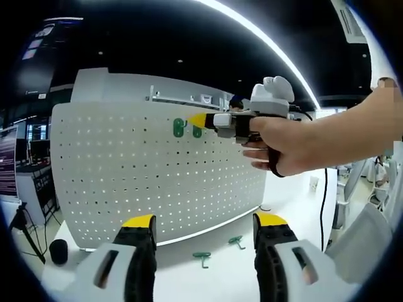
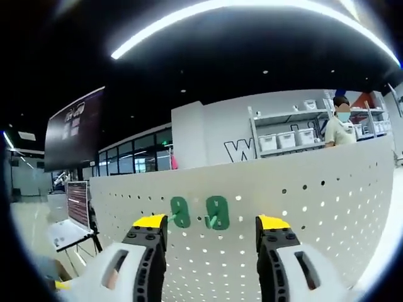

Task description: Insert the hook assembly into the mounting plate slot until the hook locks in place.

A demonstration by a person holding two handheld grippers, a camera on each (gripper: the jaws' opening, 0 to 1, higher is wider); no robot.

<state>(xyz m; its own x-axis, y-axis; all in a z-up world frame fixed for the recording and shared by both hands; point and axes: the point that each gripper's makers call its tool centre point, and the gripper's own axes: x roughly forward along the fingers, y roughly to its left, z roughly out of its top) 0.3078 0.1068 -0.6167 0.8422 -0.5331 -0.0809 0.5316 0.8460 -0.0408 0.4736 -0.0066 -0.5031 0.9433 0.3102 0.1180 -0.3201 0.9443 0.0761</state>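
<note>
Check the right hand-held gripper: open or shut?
Open. In the right gripper view, the right hand-held gripper has its yellow-tipped jaws spread apart with nothing between them, facing two green hooks already on the white pegboard.

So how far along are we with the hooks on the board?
Two green plastic hooks already sit on the white perforated board. The right gripper is open just before them, holding nothing. Two more green hooks lie on the table, with the open left gripper above them.

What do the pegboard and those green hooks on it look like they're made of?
Pegboard: probably white painted sheet metal or plastic, given its smooth matte face and even punched holes. Green hooks: likely moulded plastic or coated metal, given their uniform green colour and rounded edges.
</note>
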